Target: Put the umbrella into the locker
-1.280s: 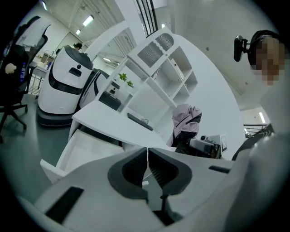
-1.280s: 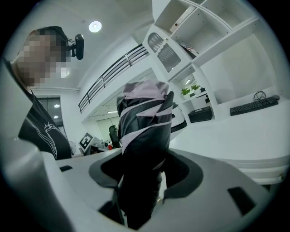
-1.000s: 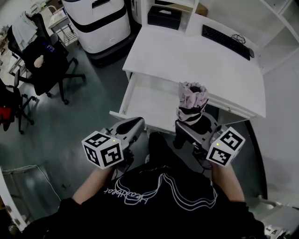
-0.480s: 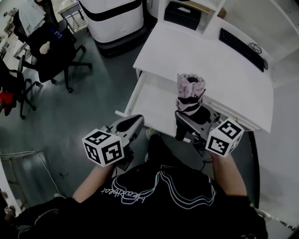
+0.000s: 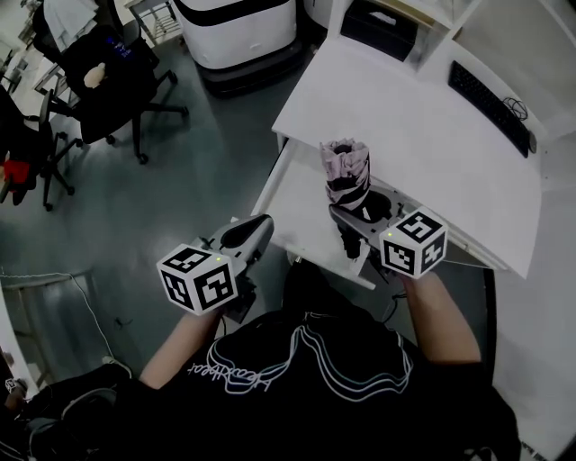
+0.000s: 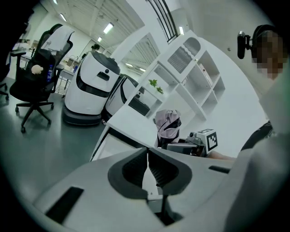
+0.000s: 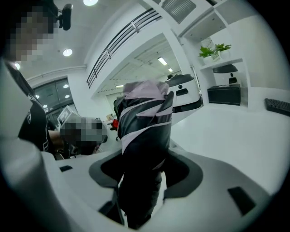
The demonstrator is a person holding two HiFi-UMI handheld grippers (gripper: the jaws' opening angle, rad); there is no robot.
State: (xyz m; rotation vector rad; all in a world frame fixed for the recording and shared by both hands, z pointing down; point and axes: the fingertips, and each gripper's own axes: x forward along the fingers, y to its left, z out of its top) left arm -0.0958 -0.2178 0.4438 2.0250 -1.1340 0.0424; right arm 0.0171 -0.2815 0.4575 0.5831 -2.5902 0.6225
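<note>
I held the folded umbrella (image 5: 346, 169) upright in my right gripper (image 5: 347, 216), whose jaws were clamped on its dark lower part. Its pink and black cloth was bunched above the jaws. In the right gripper view the umbrella (image 7: 145, 131) filled the gap between the pads of that gripper (image 7: 142, 167), and its lower end ran down out of sight between them. From my head view it stood over the open drawer (image 5: 292, 203), near the drawer's right side and just in front of the desk (image 5: 396, 117) edge. I could not tell whether its lower end touched the drawer.

My left gripper (image 5: 261, 223) hung to the left of the drawer's front, apart from the umbrella. In its own view the jaws of the left gripper (image 6: 147, 154) were together at the tips with nothing between them. That view also showed the umbrella (image 6: 167, 126) beyond its jaws, above the white drawer (image 6: 106, 144).

The marker cubes (image 5: 198, 277) sat at the near ends of both grippers, close to my hands.

Farther out, a keyboard (image 5: 490, 106) lay at the back right of the desk. A white machine (image 5: 238, 22) stood on the grey floor (image 5: 180, 198) left of the desk, and a black chair (image 5: 103, 85) stood well apart at the far left.
</note>
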